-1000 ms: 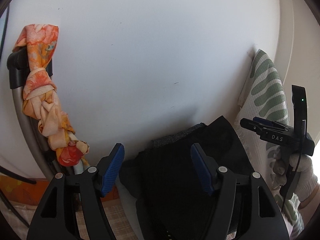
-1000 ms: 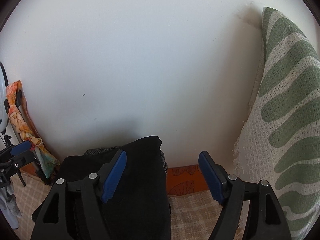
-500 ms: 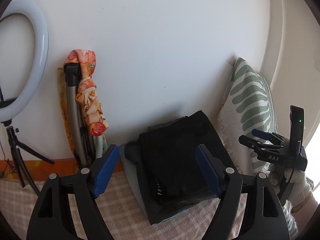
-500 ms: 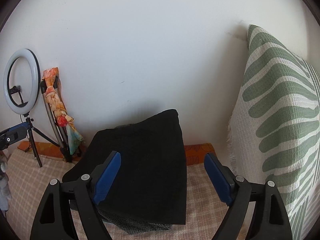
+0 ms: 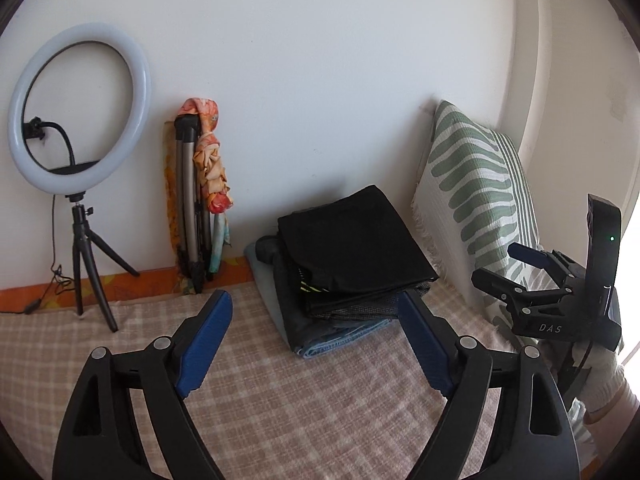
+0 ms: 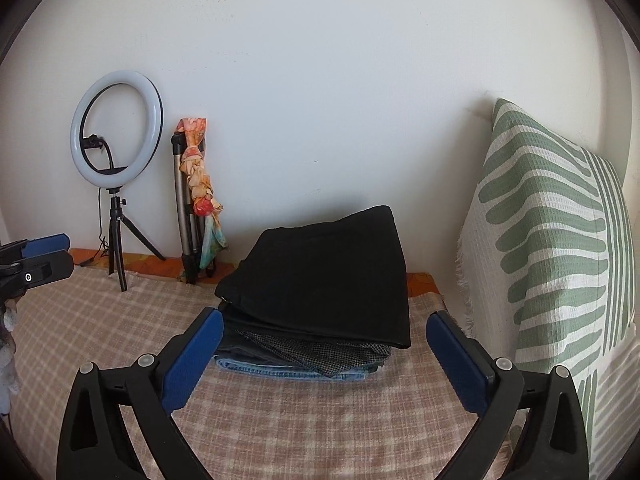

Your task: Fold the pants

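Folded black pants (image 5: 352, 240) (image 6: 328, 276) lie on top of a stack of folded clothes against the white wall, over a grey checked piece (image 6: 320, 354) and blue jeans (image 5: 340, 336). My left gripper (image 5: 312, 328) hangs short of the stack, jaws still opening, nothing between its blue pads. My right gripper (image 6: 320, 340) is also back from the stack with its jaws widening and nothing in them. The right gripper (image 5: 536, 276) shows at the right edge of the left wrist view, held by a gloved hand (image 5: 604, 376). The left gripper (image 6: 44, 256) peeks in at the left of the right wrist view.
The stack rests on a beige checked cover (image 5: 280, 400). A green-and-white patterned pillow (image 6: 560, 248) leans right of the stack. At the left stand a ring light on a tripod (image 5: 80, 120) and a folded stand wrapped in an orange scarf (image 5: 208, 168).
Both grippers have pulled back from the black pants, which were between their pads and now lie on the stack. Both jaws have spread wider. The ring light and cover came into view.
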A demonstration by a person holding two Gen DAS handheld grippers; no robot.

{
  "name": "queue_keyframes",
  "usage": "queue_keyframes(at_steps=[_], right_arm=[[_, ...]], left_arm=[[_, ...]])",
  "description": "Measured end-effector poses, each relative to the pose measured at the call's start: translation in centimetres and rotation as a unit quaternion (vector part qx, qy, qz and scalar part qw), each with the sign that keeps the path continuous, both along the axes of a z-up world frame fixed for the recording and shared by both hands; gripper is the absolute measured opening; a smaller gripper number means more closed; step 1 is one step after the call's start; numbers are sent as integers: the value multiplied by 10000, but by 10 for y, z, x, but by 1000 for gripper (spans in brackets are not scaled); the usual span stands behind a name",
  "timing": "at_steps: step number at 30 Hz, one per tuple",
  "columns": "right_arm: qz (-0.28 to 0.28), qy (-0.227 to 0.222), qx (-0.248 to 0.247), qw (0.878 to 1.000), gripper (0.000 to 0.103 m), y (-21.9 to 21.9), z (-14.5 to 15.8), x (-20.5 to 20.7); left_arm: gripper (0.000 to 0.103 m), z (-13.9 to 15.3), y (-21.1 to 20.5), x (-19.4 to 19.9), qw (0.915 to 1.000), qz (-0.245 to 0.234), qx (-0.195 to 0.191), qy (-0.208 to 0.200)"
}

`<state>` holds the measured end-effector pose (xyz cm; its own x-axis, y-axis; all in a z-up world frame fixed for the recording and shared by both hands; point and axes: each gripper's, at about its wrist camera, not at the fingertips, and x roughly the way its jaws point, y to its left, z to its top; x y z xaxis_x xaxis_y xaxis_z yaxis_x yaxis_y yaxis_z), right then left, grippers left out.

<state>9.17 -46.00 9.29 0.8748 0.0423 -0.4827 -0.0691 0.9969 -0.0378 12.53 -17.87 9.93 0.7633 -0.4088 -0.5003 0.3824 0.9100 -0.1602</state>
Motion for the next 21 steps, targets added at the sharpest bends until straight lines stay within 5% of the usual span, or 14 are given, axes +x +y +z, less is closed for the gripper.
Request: queue_keyframes(at_steps=[11,21], right_arm=[[-29,24,117,9999,103,40,-20,-83],[-82,-5,145,9999,103,74,-50,-116]], left_arm=[[85,-25,22,-77,9999,-75,-6,114],[85,-61,47,-105,9993,228,212,217]])
